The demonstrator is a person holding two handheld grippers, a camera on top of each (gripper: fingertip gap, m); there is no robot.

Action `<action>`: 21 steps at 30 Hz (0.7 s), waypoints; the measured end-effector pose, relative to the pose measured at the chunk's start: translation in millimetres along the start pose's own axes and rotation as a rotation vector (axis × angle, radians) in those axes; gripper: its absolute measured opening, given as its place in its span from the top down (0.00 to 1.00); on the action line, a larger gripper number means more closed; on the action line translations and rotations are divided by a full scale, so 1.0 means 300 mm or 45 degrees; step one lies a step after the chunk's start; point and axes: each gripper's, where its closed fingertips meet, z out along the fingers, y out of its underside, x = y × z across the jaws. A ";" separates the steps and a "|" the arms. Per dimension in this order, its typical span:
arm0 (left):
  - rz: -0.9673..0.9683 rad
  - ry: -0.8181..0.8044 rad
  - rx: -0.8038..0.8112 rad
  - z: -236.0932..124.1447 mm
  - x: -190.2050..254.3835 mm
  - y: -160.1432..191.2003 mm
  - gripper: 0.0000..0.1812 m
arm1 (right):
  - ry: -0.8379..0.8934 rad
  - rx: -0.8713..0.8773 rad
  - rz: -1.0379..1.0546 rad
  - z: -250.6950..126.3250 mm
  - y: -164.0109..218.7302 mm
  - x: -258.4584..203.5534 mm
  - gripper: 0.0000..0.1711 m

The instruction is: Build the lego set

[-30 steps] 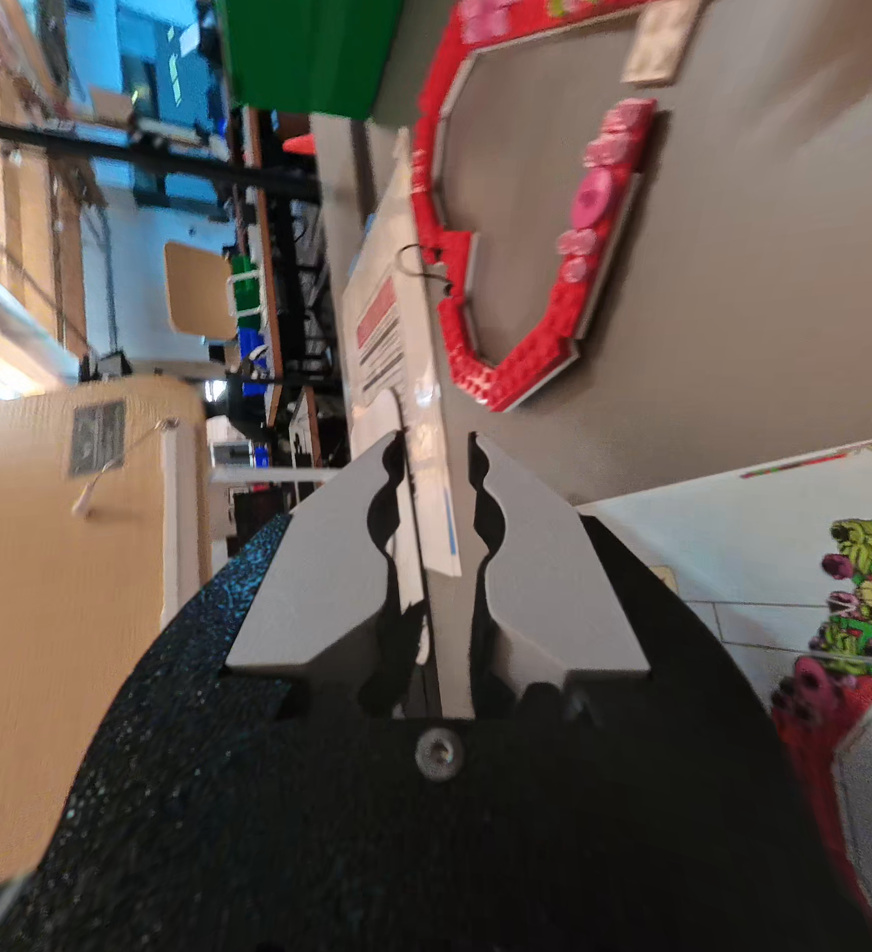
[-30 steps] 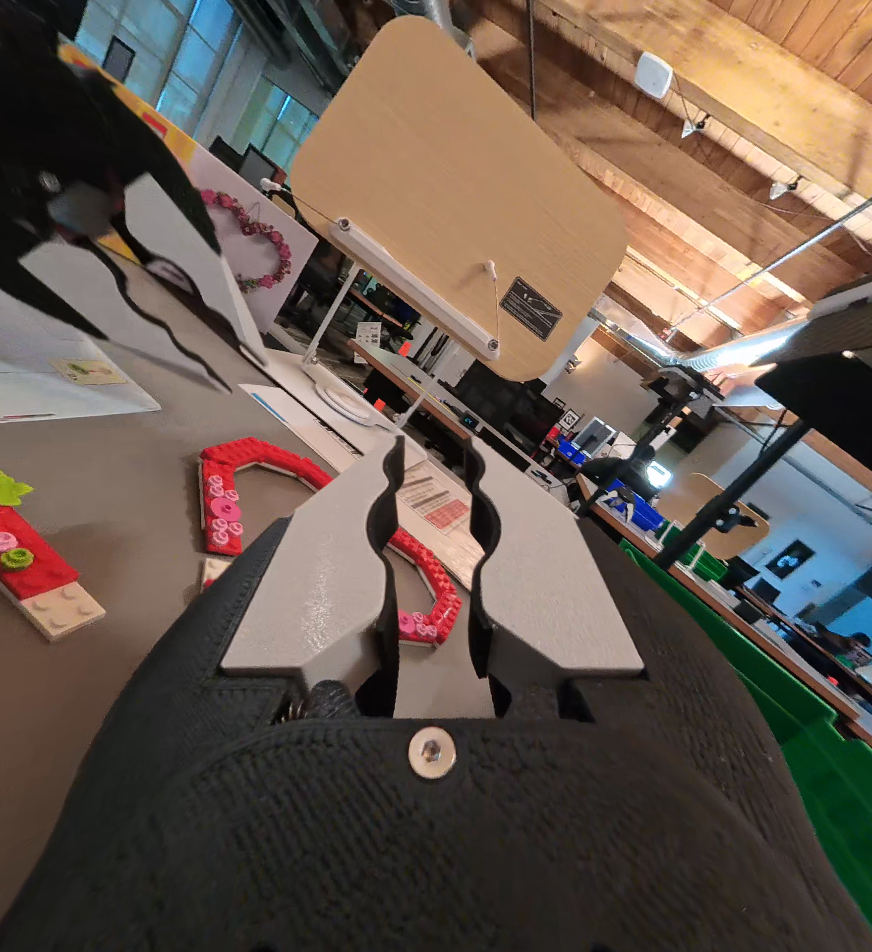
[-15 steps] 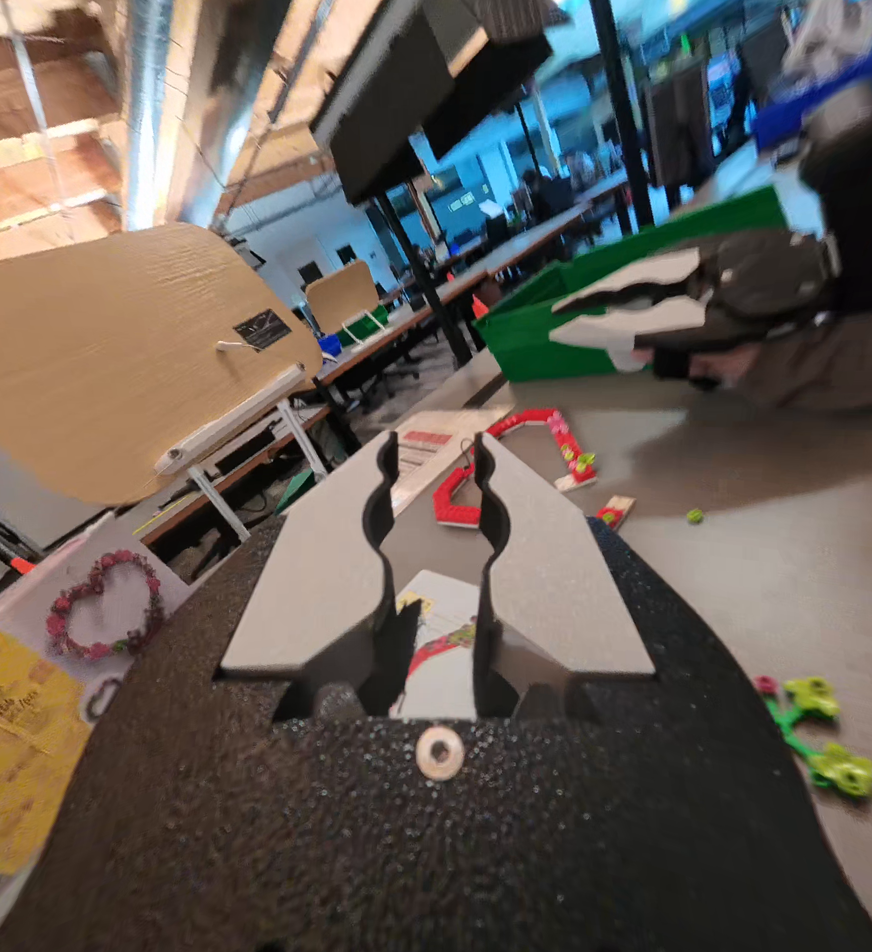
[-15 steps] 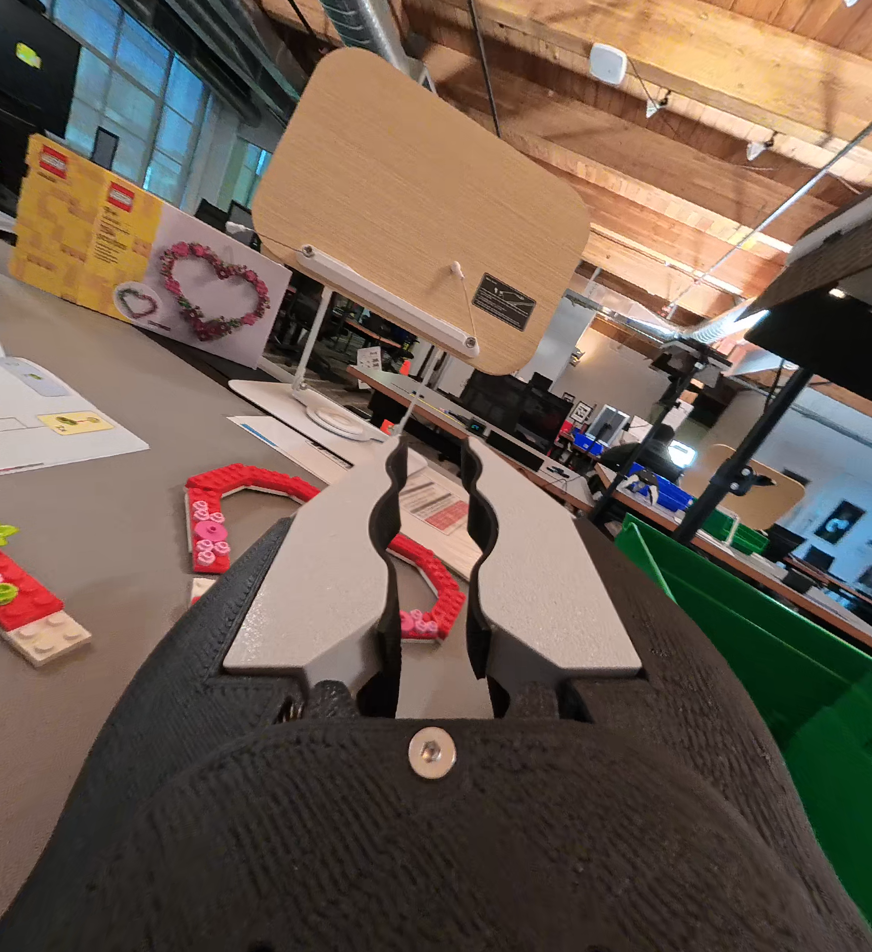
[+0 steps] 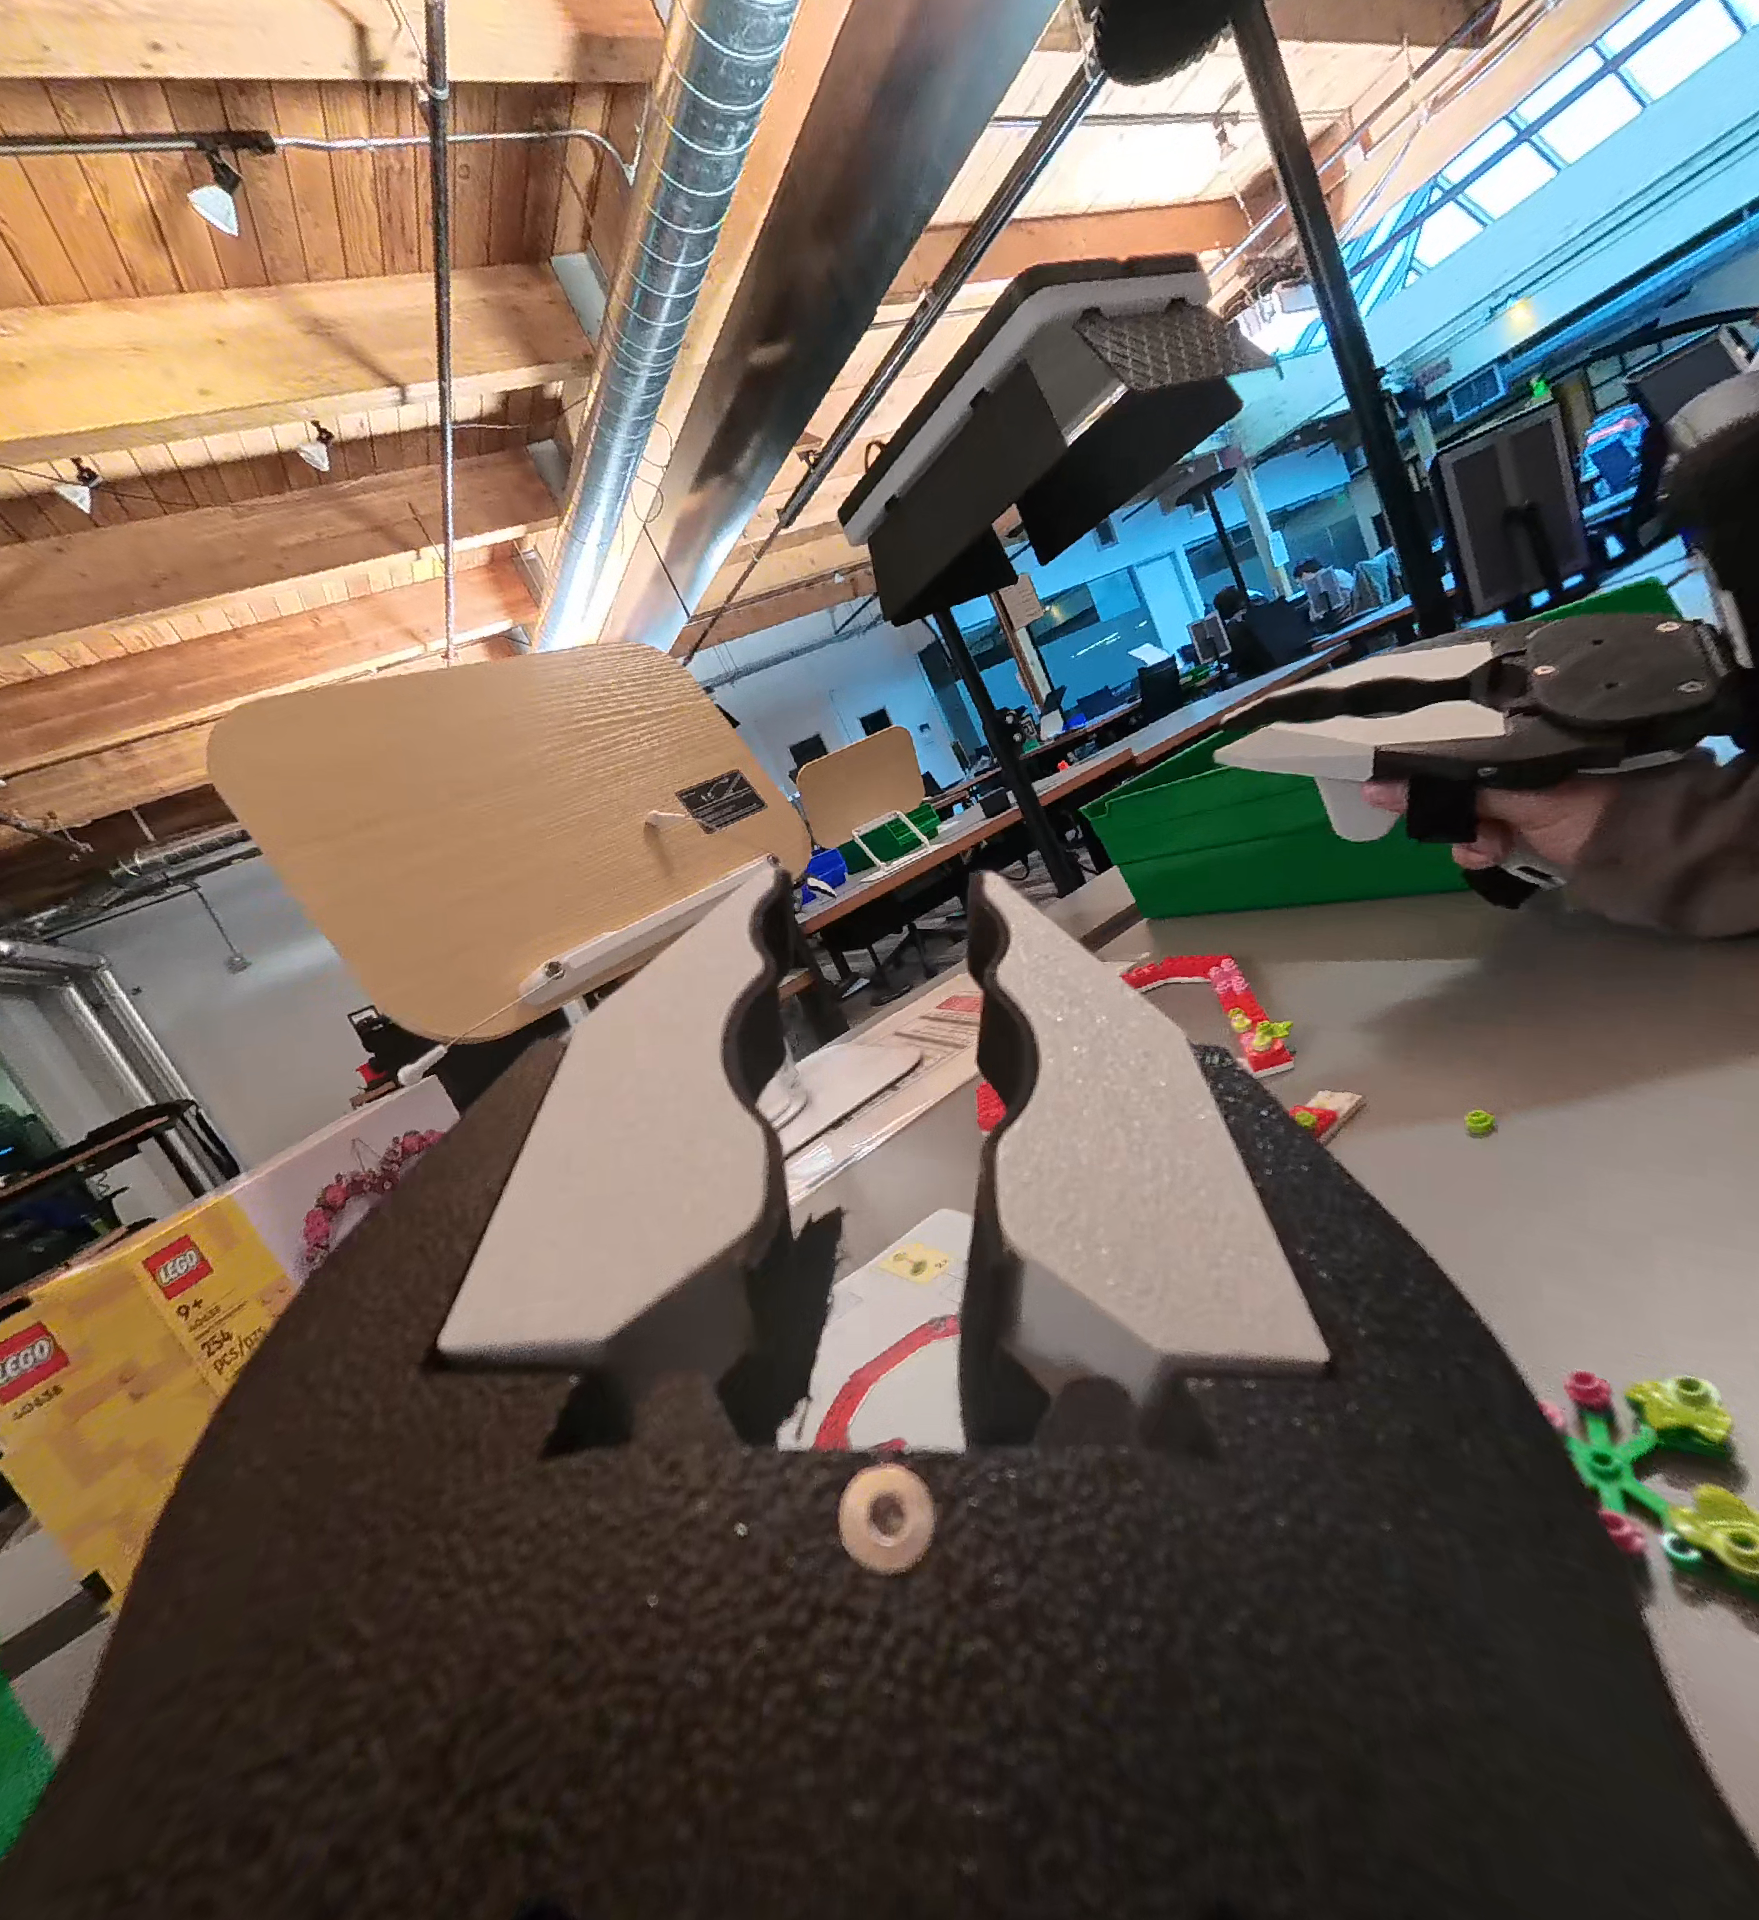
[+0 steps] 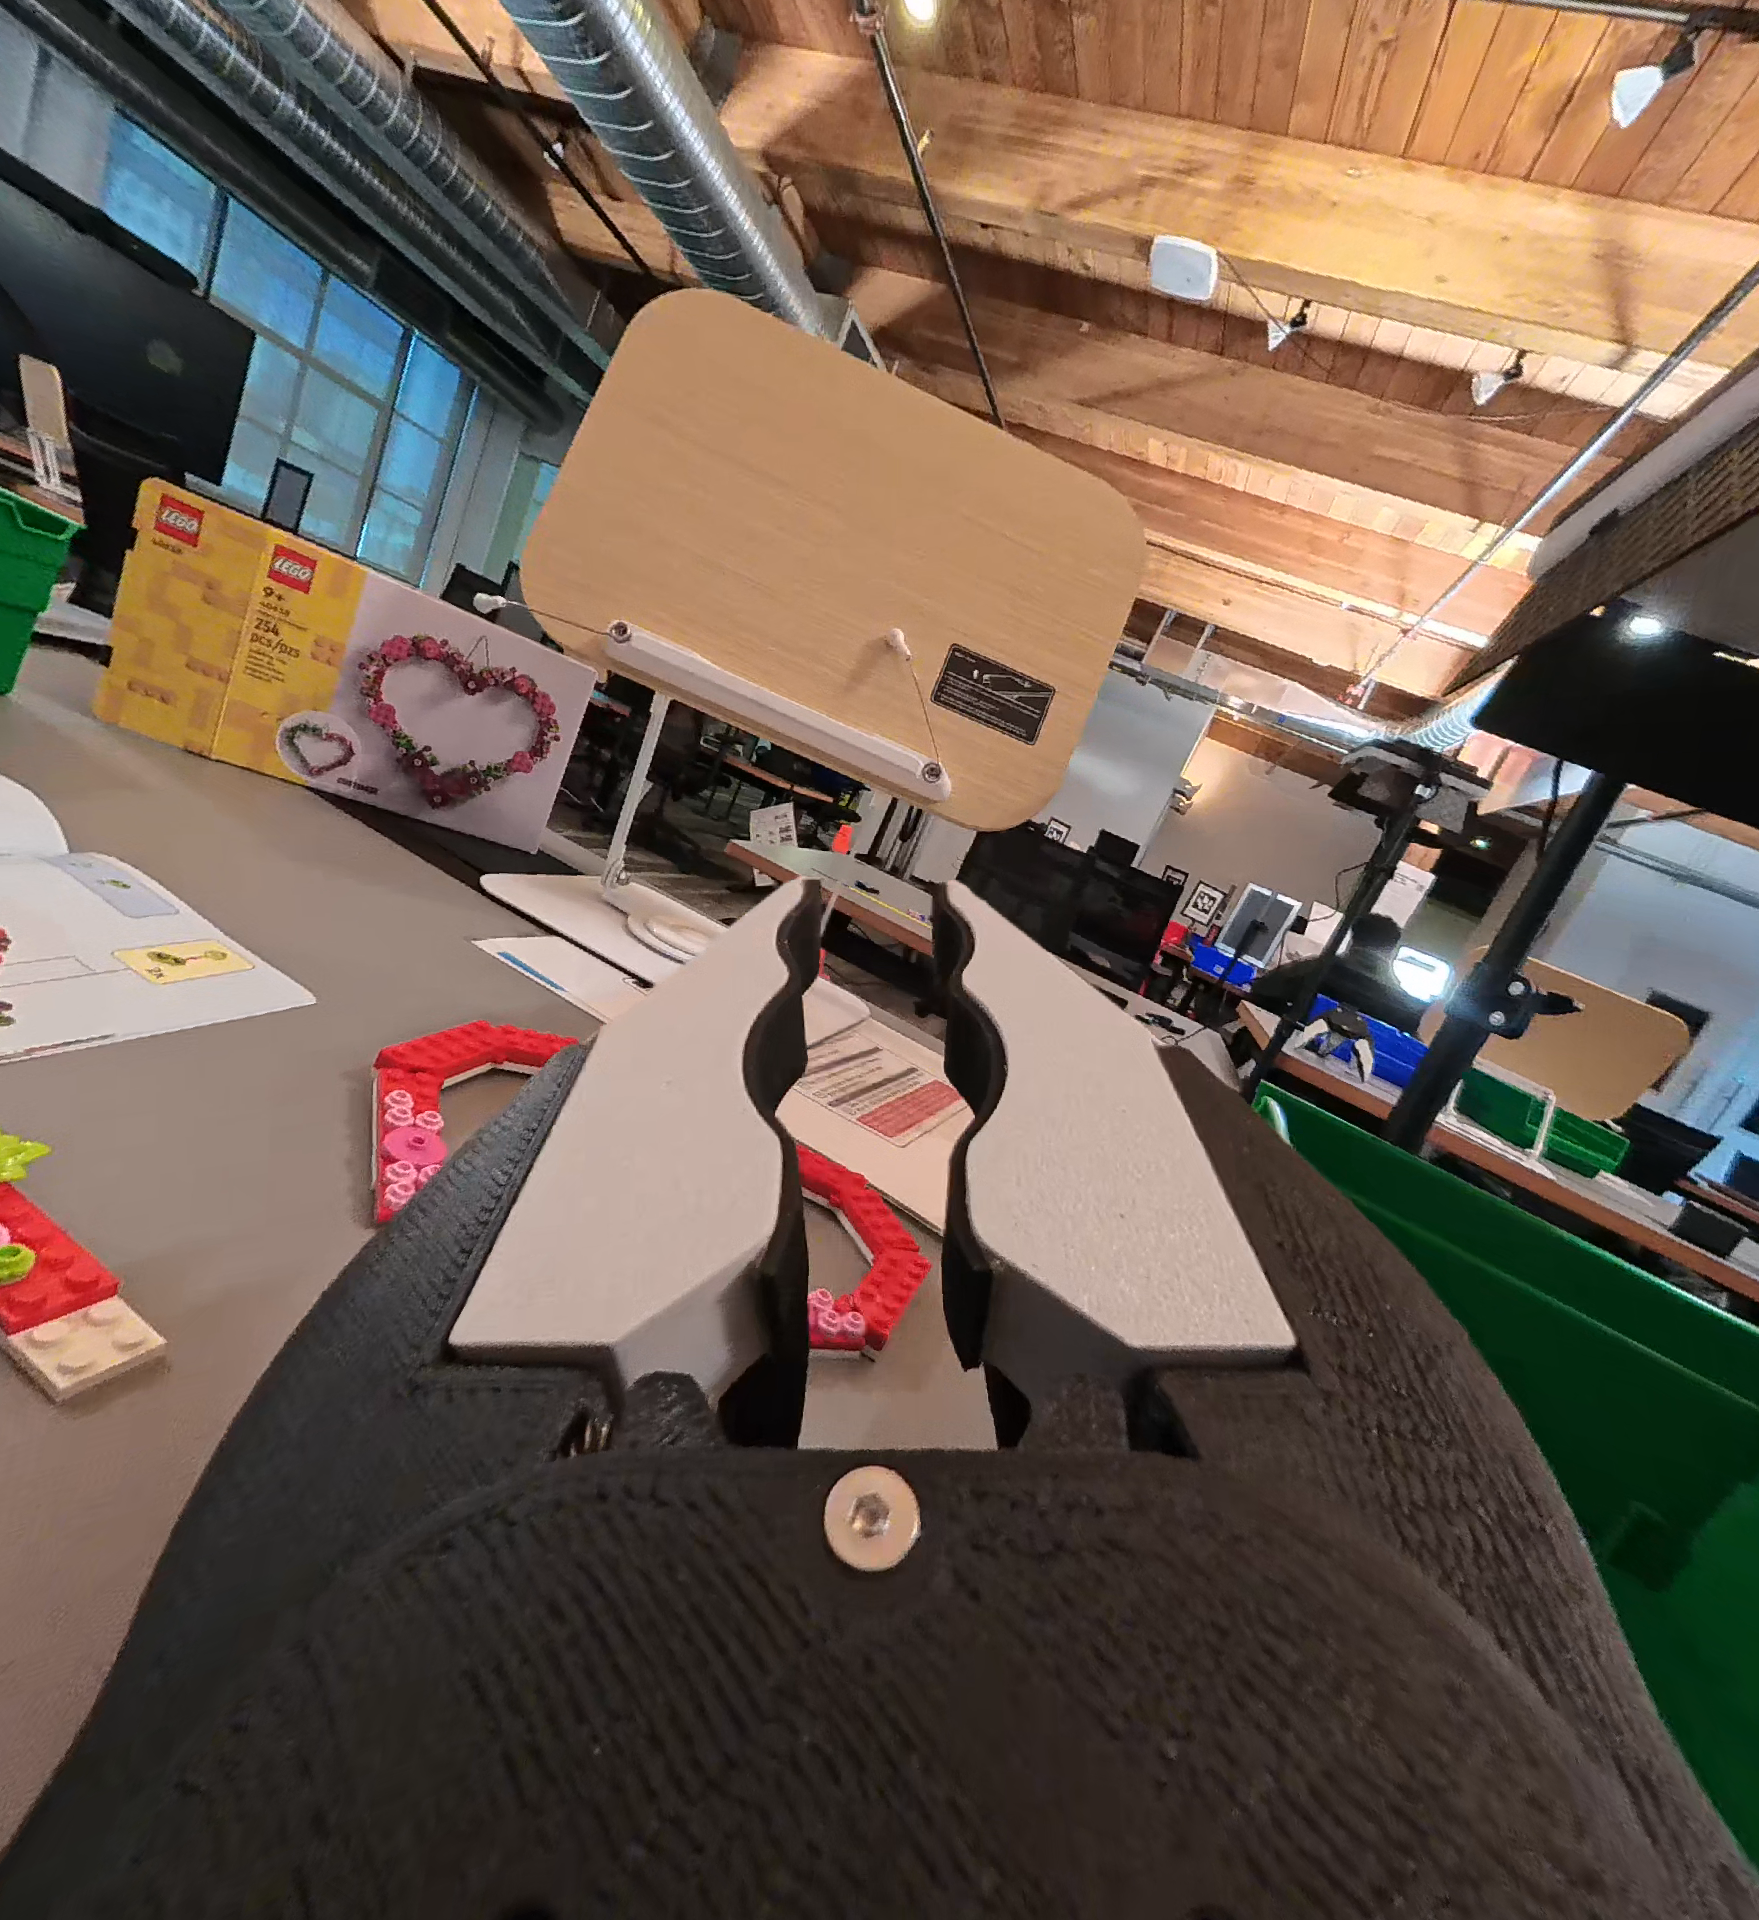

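Both grippers are held level above the grey table (image 6: 231, 1195), empty: left gripper (image 5: 870, 904) and right gripper (image 6: 870, 894) are parted.

I'm looking low across the grey table (image 5: 1540, 1164) from both wrist cameras, tilted up toward the ceiling. Both are catching the wooden book stand (image 5: 501, 821) (image 6: 833, 551) and red heart frame (image 6: 854, 1236); the left is looking rightward at the right gripper (image 5: 1239, 732).

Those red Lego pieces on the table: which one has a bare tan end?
The straight red strip at the left, whose near end is a tan plate. The bent red frame beside it is red throughout, with only pink flowers.
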 end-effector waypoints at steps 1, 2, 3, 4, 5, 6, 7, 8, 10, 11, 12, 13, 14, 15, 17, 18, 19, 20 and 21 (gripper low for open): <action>-0.013 0.002 -0.002 0.000 -0.002 0.005 0.84 | -0.011 0.001 -0.004 0.002 0.000 -0.006 0.89; -0.029 0.003 -0.005 0.000 -0.005 0.009 0.83 | -0.020 0.002 -0.013 0.003 -0.001 -0.013 0.89; -0.045 0.006 -0.006 0.001 -0.007 0.012 0.84 | -0.028 0.004 -0.023 0.004 -0.002 -0.019 0.89; -0.059 0.011 -0.009 0.002 -0.007 0.016 0.84 | -0.037 0.005 -0.030 0.005 -0.003 -0.025 0.89; -0.070 0.016 -0.011 0.002 -0.007 0.019 0.84 | -0.044 0.006 -0.032 0.006 -0.003 -0.030 0.89; -0.078 0.019 -0.014 0.003 -0.007 0.021 0.84 | -0.050 0.007 -0.030 0.007 -0.003 -0.033 0.89; -0.083 0.024 -0.016 0.003 -0.006 0.022 0.84 | -0.055 0.008 -0.026 0.008 -0.003 -0.034 0.89; -0.085 0.030 -0.017 0.003 -0.004 0.023 0.85 | -0.058 0.006 -0.021 0.009 -0.001 -0.035 0.89; -0.086 0.037 -0.018 0.003 -0.001 0.025 0.85 | -0.060 0.006 -0.006 0.010 0.001 -0.033 0.89; -0.087 0.043 -0.019 0.004 0.001 0.027 0.85 | -0.062 0.007 0.001 0.010 0.001 -0.033 0.89; -0.088 0.044 -0.020 0.004 0.002 0.028 0.85 | -0.064 0.009 0.005 0.009 0.000 -0.033 0.89; -0.089 0.044 -0.021 0.004 0.003 0.029 0.85 | -0.068 0.011 0.008 0.010 0.000 -0.034 0.89; -0.090 0.047 -0.022 0.005 0.004 0.030 0.85 | -0.072 0.012 0.011 0.010 -0.001 -0.036 0.88; -0.091 0.048 -0.026 0.005 0.005 0.032 0.85 | -0.073 0.014 0.011 0.010 -0.002 -0.037 0.88; -0.092 0.053 -0.028 0.006 0.008 0.035 0.85 | -0.056 0.023 0.001 0.011 -0.006 -0.032 0.85; -0.092 0.055 -0.029 0.006 0.009 0.035 0.86 | -0.055 0.027 -0.003 0.011 -0.008 -0.032 0.85; -0.092 0.056 -0.028 0.006 0.009 0.035 0.86 | -0.060 0.028 -0.003 0.011 -0.008 -0.035 0.85; -0.091 0.057 -0.026 0.006 0.010 0.034 0.86 | -0.063 0.026 -0.004 0.012 -0.008 -0.037 0.85; -0.092 0.058 -0.026 0.005 0.011 0.033 0.86 | -0.064 0.027 -0.007 0.012 -0.008 -0.038 0.85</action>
